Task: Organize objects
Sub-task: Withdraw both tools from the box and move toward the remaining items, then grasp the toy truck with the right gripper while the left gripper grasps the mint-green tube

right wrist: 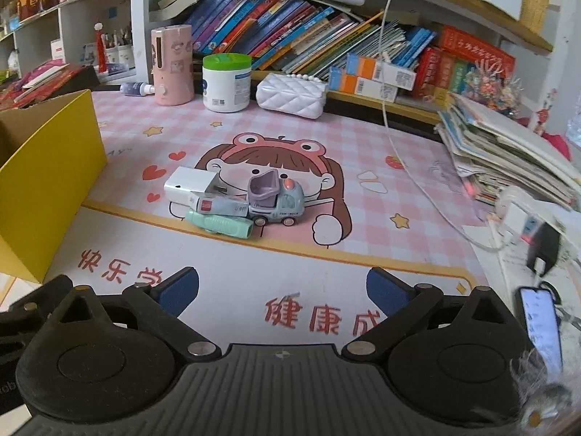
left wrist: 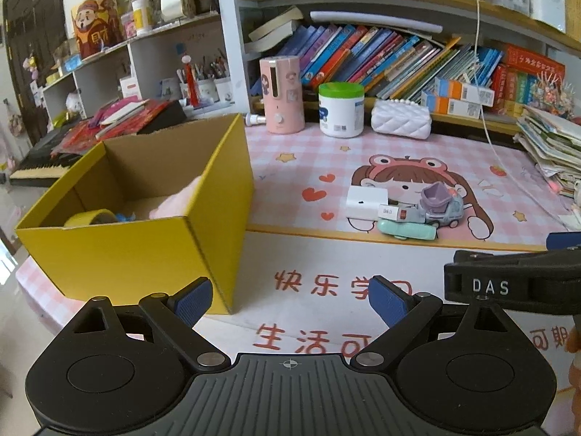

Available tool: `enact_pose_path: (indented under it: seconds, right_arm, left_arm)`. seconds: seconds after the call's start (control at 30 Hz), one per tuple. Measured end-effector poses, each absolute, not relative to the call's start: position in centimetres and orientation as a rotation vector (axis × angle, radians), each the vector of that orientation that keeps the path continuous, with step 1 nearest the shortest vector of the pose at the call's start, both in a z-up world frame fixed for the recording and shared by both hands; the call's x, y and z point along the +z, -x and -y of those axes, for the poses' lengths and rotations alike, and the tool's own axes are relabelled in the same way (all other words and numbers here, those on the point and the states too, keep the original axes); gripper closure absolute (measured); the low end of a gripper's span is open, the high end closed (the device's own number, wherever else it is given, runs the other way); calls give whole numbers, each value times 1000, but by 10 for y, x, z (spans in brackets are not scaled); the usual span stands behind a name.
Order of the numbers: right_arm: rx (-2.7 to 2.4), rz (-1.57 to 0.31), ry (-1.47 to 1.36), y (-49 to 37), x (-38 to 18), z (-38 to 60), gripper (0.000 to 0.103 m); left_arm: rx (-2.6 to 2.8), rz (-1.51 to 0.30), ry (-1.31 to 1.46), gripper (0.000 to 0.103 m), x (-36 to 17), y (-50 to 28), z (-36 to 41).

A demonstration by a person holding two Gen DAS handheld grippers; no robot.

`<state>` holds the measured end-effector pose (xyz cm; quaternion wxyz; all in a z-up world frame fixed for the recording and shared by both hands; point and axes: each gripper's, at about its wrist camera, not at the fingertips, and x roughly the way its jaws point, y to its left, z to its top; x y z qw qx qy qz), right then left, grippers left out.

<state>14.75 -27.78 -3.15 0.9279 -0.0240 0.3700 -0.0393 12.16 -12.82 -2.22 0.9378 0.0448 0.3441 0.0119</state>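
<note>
A yellow cardboard box point(left wrist: 145, 247) stands on the pink desk mat at the left; inside lie a yellow tape roll point(left wrist: 95, 217) and something pink and fluffy point(left wrist: 179, 201). In the mat's middle sits a small cluster: a white charger point(right wrist: 189, 183), a slim white-and-red box point(right wrist: 221, 206), a mint green tube point(right wrist: 219, 226) and a toy truck point(right wrist: 277, 201) with a purple bucket. My left gripper point(left wrist: 290, 299) is open, empty, near the box's front corner. My right gripper point(right wrist: 283, 289) is open and empty, well short of the cluster. The right gripper's body shows at the left wrist view's right edge point(left wrist: 515, 283).
At the back stand a pink cylinder device point(right wrist: 172, 69), a green-lidded white tub point(right wrist: 227, 81) and a white quilted purse point(right wrist: 290, 94) under shelves of books. A paper stack point(right wrist: 508, 152), a white cable point(right wrist: 417, 181) and a phone point(right wrist: 541, 327) lie at the right.
</note>
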Motion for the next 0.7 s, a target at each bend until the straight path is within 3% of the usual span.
enact_pose_path:
  seconds: [0.23,0.7]
  right_arm:
    - [-32,-769,-3,-177,-38,301,20]
    - [57,-763,-53,-264,-60,319,31]
  left_arm:
    - [54,-731,-87,8,-27,-133,141]
    - [47,-756,-136,9,-29,-145,161]
